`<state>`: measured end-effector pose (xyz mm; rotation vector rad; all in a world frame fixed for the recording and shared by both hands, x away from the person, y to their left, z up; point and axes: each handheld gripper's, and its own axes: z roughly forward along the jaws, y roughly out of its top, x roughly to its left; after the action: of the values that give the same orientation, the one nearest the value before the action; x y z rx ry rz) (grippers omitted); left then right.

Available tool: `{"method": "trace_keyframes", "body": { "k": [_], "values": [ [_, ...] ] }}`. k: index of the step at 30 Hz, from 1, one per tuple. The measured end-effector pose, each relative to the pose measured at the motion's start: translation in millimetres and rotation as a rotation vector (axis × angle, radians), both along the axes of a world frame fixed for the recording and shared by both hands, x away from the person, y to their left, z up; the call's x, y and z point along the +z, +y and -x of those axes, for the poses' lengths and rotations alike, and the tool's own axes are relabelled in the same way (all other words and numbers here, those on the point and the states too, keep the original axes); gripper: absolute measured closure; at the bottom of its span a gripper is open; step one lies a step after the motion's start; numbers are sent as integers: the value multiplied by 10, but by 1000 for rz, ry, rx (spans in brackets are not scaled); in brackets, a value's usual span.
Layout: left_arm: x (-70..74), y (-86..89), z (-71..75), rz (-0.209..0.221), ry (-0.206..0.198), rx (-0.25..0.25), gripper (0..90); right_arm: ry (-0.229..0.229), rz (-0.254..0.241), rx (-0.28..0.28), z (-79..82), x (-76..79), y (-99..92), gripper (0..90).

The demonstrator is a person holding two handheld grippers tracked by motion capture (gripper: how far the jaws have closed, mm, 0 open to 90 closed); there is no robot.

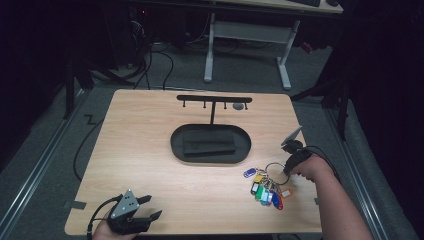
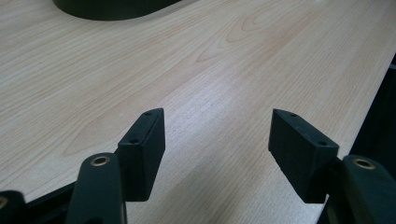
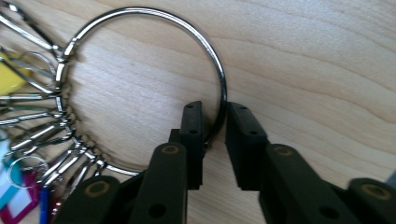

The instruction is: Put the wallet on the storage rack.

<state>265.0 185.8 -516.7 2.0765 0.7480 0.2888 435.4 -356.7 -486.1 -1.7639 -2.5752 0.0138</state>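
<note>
A: Start with the right tongs (image 3: 215,116). What are they doing?

B: In the right gripper view the jaws straddle the wire of the big key ring (image 3: 140,88), one inside the loop, one outside. A narrow gap remains between them, and I cannot tell whether the pads are pinching the wire or just sitting either side of it.

A: And from the high view?

B: The right tongs (image 1: 286,166) sit low at the right side of the worktop (image 1: 150,165), with the person's right hand (image 1: 309,166) behind them. The key ring (image 1: 276,167) lies flat on the wood, and its cluster of coloured key tags (image 1: 265,189) fans out toward the front edge: blue, yellow, green, red among them.

A: The left tongs?

B: The left tongs (image 2: 217,140) are spread wide with nothing between the jaws, just bare wood. In the high view the left tongs (image 1: 150,207) are at the front left corner of the worktop, well apart from the keys.

A: What else is on the worktop?

B: A black key stand (image 1: 212,125) near the middle: an oval tray base (image 1: 210,145), an upright post, and a crossbar with small hooks (image 1: 214,99). The key ring lies just to the right of that base and nearer the front edge.
</note>
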Motion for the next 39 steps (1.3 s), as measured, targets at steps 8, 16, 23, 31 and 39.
{"method": "trace_keyframes", "body": {
  "k": [8, 16, 23, 31, 39],
  "values": [
    [-5, 18, -2, 3, 0, 5, 371, 20, 23, -6, -46, -6, 35, 854],
    [-7, -1, 4, -4, -3, 2, 372, -36, 87, 98, 24, 7, 140, 871],
    [-12, -9, 8, -10, 0, 3, 373, -107, 83, 126, 82, 262, 213, 872],
    [-12, -20, 13, -16, -4, -5, 373, -148, 70, 175, 199, 560, 341, 874],
    [-14, -22, 13, -29, -7, -13, 373, -164, 54, 236, 308, 781, 474, 876]
  ]
}}
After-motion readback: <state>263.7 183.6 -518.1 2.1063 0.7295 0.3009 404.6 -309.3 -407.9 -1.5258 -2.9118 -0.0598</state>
